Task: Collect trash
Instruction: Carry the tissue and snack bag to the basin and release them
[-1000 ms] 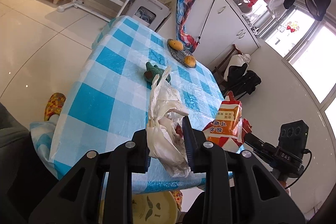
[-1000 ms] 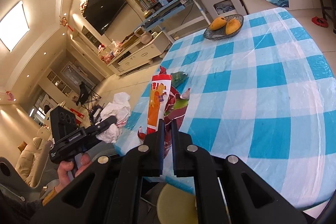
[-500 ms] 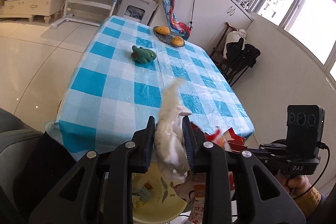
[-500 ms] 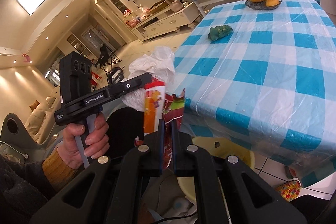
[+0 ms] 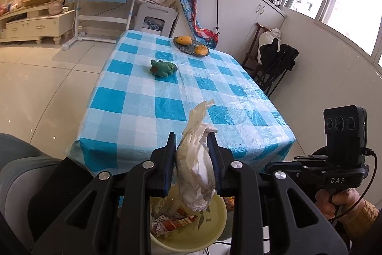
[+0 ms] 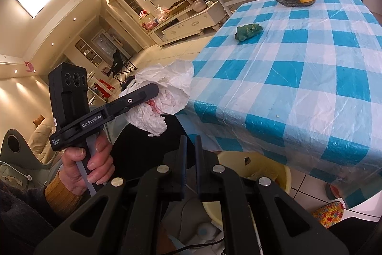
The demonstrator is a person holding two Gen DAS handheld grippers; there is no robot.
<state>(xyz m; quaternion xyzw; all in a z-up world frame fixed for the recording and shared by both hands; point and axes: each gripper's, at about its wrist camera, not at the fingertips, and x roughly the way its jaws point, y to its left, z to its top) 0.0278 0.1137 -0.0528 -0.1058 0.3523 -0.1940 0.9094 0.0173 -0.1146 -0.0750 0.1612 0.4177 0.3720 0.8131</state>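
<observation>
Left fingers (image 5: 171, 154) clamp a white bag (image 5: 195, 166) above the yellow bin (image 5: 214, 228); right gripper (image 6: 189, 154) hangs beside it, fingers slightly parted, holding nothing.

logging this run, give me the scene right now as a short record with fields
left gripper: shut on white plastic bag, held above the bin
right gripper: fingers slightly apart, holding nothing
yellow bin: on the floor at the table's near edge, snack wrapper inside
table: blue checked cloth, green toy, fruit dish
next step: probably release the bag into the bin
</observation>
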